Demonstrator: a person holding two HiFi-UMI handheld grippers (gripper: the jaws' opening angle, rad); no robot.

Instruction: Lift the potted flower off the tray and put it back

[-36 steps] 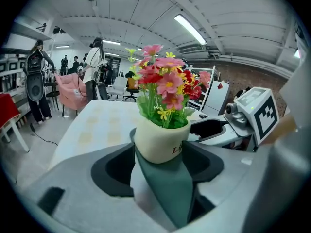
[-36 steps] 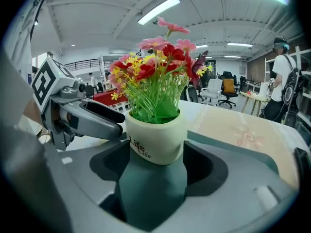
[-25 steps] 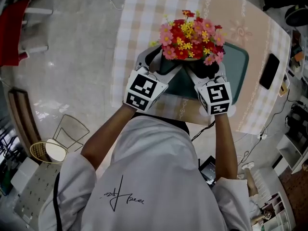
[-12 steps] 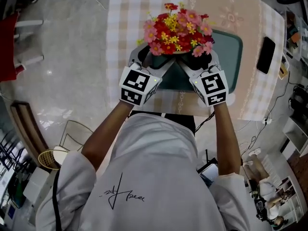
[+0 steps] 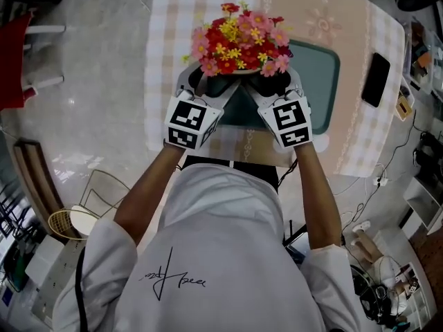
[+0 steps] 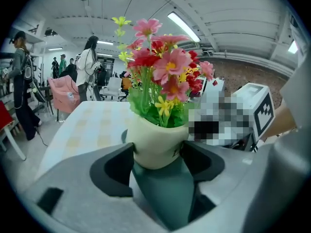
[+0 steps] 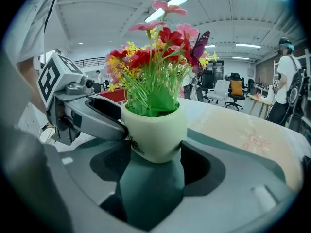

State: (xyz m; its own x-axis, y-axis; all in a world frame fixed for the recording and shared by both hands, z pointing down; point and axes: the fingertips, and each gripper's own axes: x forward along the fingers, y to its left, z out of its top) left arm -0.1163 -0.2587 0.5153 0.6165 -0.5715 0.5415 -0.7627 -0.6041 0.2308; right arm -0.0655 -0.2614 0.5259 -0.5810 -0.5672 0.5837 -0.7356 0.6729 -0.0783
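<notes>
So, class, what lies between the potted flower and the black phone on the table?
The head view shows only bare tray, then a strip of tablecloth, between the potted flower and the phone.

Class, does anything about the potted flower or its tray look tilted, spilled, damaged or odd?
Nothing stands out. The potted flower is upright over the teal tray, its cream pot shows no cracks, and nothing has spilled on the checked tablecloth.

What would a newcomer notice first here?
The red, pink and yellow flowers in a cream pot stand out, over the green tray on the table. The left gripper and right gripper clamp the pot between their jaws from the near side; the right jaws have just been closing on it.
</notes>
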